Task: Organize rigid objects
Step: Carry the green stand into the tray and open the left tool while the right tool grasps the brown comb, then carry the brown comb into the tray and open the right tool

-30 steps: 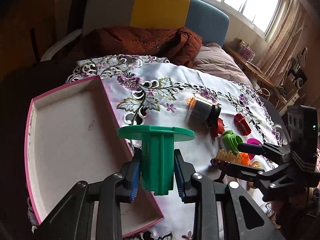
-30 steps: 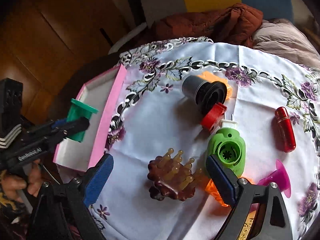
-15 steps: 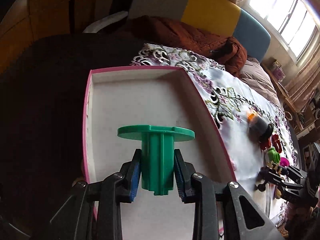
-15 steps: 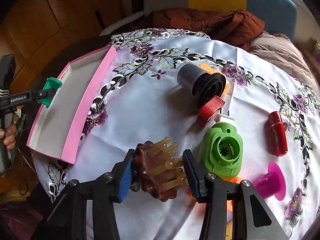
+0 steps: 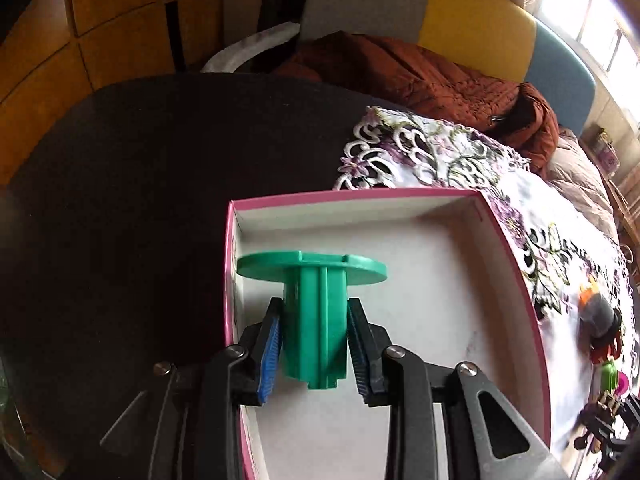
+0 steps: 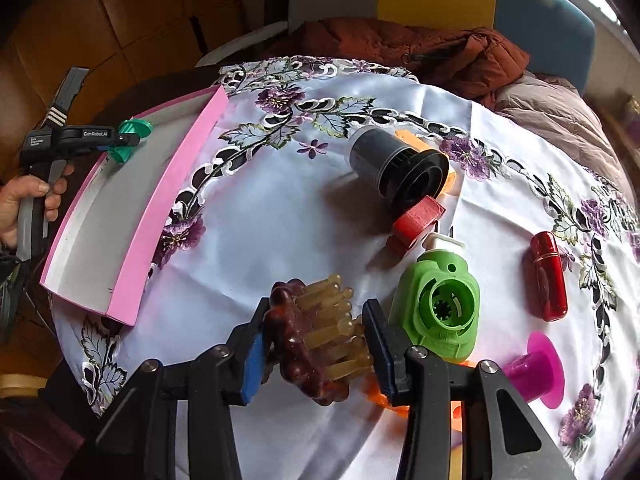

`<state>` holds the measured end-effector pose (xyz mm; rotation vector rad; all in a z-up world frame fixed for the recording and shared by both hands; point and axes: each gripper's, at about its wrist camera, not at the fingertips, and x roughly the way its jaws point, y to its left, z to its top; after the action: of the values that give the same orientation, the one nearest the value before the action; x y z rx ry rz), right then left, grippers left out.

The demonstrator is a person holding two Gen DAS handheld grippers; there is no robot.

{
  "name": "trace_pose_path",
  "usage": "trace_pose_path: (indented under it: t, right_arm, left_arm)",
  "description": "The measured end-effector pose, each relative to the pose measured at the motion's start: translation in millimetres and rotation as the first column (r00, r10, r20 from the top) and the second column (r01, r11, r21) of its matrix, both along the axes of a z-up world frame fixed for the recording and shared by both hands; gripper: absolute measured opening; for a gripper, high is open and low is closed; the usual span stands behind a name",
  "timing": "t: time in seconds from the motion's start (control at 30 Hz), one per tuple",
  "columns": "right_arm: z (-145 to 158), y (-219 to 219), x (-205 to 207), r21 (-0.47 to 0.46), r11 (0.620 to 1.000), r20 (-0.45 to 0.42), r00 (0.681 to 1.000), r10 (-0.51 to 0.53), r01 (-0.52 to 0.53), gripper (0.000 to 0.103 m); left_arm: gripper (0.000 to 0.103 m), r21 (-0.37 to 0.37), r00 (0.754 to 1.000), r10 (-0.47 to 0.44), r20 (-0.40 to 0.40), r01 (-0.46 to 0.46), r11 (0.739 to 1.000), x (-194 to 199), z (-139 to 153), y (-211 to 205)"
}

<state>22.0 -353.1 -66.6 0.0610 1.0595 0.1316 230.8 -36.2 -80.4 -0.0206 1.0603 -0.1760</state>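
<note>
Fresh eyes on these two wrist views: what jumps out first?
The green flanged spool between the left gripper pads, whose jaws are opening, held over the near left corner of the pink-rimmed box. Next, the brown massage brush with its tan bristles, gripped in the closing right gripper above the floral tablecloth. Beside it lie a lime-green plastic housing and a black cylinder.

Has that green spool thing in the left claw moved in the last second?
Yes. The green spool, in the left gripper, went from over the flowered cloth to over the pink box's left side.
</note>
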Motion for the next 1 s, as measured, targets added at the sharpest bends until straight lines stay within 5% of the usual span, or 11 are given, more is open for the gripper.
trace_pose_path:
  t: [0.13, 0.77, 1.0]
  right_arm:
    - [-1, 0, 1, -0.005, 1.000, 0.005, 1.000, 0.002, -0.002, 0.045]
    - [-3, 14, 0, -0.087, 0.996, 0.029, 1.000, 0.006, -0.003, 0.043]
    - [-4, 17, 0, -0.110, 0.994, 0.038, 0.999, 0.004, 0.001, 0.043]
  left_arm:
    - [0.043, -0.023, 1.000, 0.008, -0.002, -0.008, 1.000, 1, 0, 5]
    - [0.044, -0.020, 0.998, 0.006, 0.060, -0.004, 1.000, -141, 25, 11]
    - [0.044, -0.014, 0.998, 0.004, 0.056, -0.003, 1.000, -165, 25, 10]
